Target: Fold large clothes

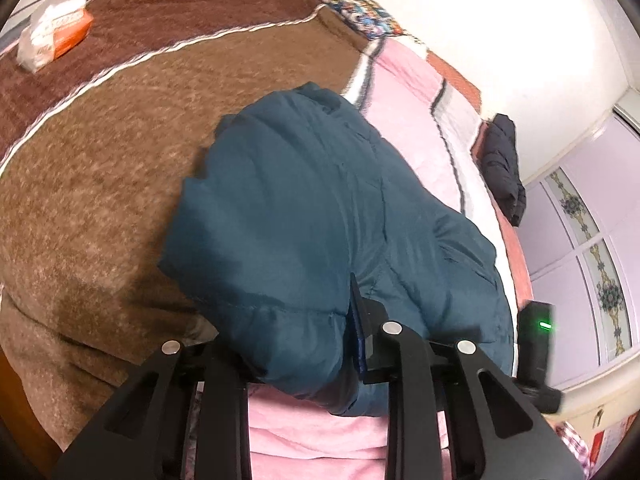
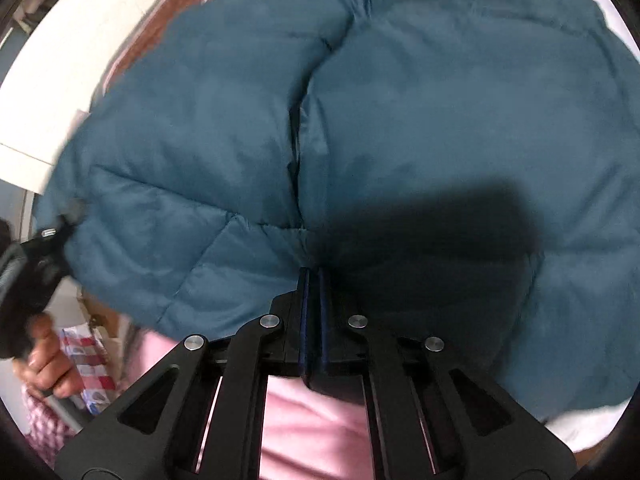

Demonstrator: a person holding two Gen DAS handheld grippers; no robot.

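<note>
One black garment (image 1: 502, 168), left view only.

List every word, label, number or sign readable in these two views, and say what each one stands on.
None can be read.
Orange and white packet on the brown blanket: print is there, too blurred to read.
Patterned cloth by the wall: only a pattern, no legible letters.
Red and white boxes near the hand: markings too small and blurred.
Teal padded jacket: no label visible.

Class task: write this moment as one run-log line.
stage: folding | item: teal puffer jacket on bed | left gripper: shut on jacket edge | right gripper: shut, empty
</note>
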